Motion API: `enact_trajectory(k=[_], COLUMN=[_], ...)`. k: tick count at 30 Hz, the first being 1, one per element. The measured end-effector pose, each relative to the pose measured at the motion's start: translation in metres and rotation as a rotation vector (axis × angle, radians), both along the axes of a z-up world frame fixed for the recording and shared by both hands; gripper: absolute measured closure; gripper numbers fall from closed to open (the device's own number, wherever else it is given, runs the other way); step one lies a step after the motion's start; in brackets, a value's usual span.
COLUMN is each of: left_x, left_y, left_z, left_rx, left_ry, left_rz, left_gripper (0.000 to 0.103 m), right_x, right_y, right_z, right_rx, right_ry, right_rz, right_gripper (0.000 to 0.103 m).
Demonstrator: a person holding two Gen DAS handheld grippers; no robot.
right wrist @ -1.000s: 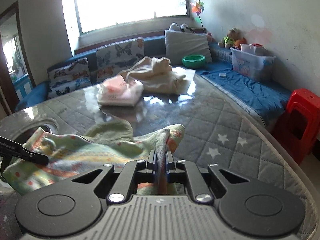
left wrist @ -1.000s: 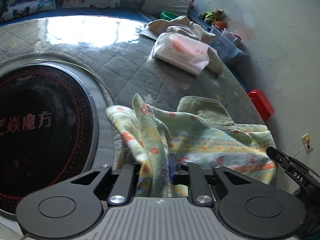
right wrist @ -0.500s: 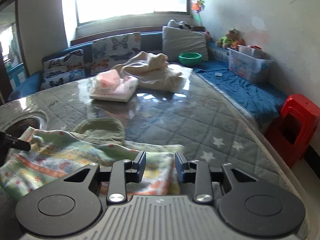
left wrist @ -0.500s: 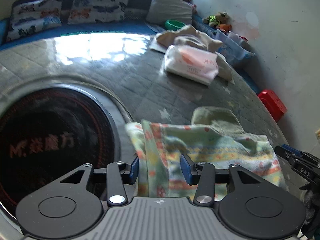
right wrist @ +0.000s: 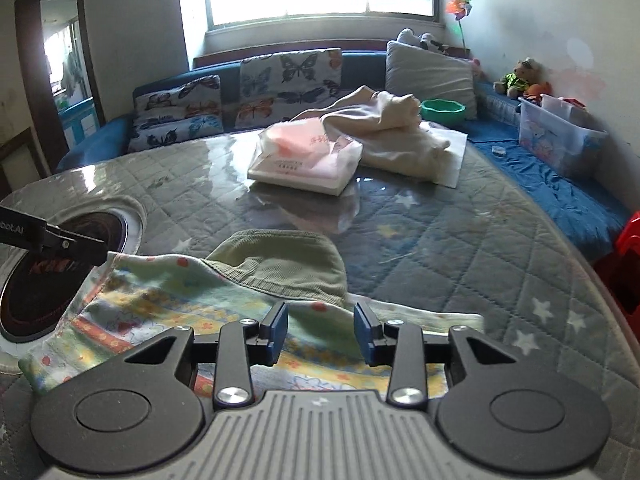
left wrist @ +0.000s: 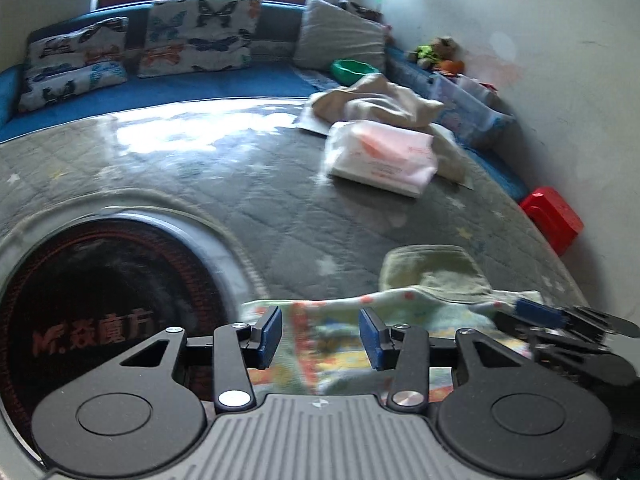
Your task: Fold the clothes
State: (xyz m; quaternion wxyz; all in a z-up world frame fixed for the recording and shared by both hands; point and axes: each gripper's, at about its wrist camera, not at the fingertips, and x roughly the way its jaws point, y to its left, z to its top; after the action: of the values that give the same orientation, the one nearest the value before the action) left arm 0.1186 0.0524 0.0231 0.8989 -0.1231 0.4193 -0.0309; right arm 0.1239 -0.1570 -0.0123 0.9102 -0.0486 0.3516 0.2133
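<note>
The patterned garment [right wrist: 168, 312] lies flat at the tabletop's [right wrist: 440, 240] near edge, one fold apparently just laid — left gripper [left wrist: 320, 338] fingers apart, right gripper [right wrist: 321, 334] fingers opening, neither gripping — so next comes regrasping an edge.

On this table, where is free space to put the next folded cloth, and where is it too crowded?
Free: the quilted cover between the patterned cloth and the white packet, and the stretch right of both toward the table's edge. Crowded: the far end, where the packet touches the beige clothes, and the left, taken by the round black plate.
</note>
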Motion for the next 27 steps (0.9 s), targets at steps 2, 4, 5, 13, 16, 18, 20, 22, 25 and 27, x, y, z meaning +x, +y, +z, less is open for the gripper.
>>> enact_trajectory(k=[2,4,5,13,16,18,20,22,25,27], left_x=[0.004,0.009,0.012,0.028,0.03,0.031,0.03,0.028,0.019,0.012], left_y=[-0.008,-0.016,-0.02,-0.034,-0.035,-0.036,-0.036,-0.035,-0.032,-0.031], left_z=[-0.002,-0.007,-0.009,-0.029,-0.031,-0.031,-0.03,-0.027,-0.021,-0.017], left_rx=[-0.015,-0.024,-0.024,-0.016,-0.01,-0.004,-0.006,-0.003,-0.001,0.008], left_ry=[0.004,0.012,0.017,0.058,0.056,0.056,0.056,0.051,0.039,0.031], left_rz=[-0.026,-0.043,-0.048,-0.05,-0.05,-0.049,-0.045,-0.043,-0.049,-0.054], left_gripper=[0.058,0.061,0.062,0.066,0.066,0.066,0.066,0.064,0.063,0.058], right_x=[0.003,0.005,0.006,0.008,0.006,0.004,0.001,-0.003,-0.012,-0.02], right_y=[0.002,0.002,0.003,0.002,0.002,0.003,0.004,0.005,0.007,0.009], right_z=[-0.004,-0.007,-0.008,-0.009,-0.005,-0.003,-0.001,0.001,0.005,0.006], right_rx=[-0.004,-0.006,-0.007,-0.016,-0.015,-0.012,-0.01,-0.002,0.006,0.003], right_ry=[0.012,0.02,0.023,0.021,0.014,0.008,0.003,-0.002,-0.008,-0.009], right_rz=[-0.002,-0.005,-0.006,-0.01,-0.008,-0.002,0.0,0.005,0.024,0.049], right_gripper=[0.065,0.062,0.062,0.056,0.051,0.048,0.046,0.042,0.031,0.029])
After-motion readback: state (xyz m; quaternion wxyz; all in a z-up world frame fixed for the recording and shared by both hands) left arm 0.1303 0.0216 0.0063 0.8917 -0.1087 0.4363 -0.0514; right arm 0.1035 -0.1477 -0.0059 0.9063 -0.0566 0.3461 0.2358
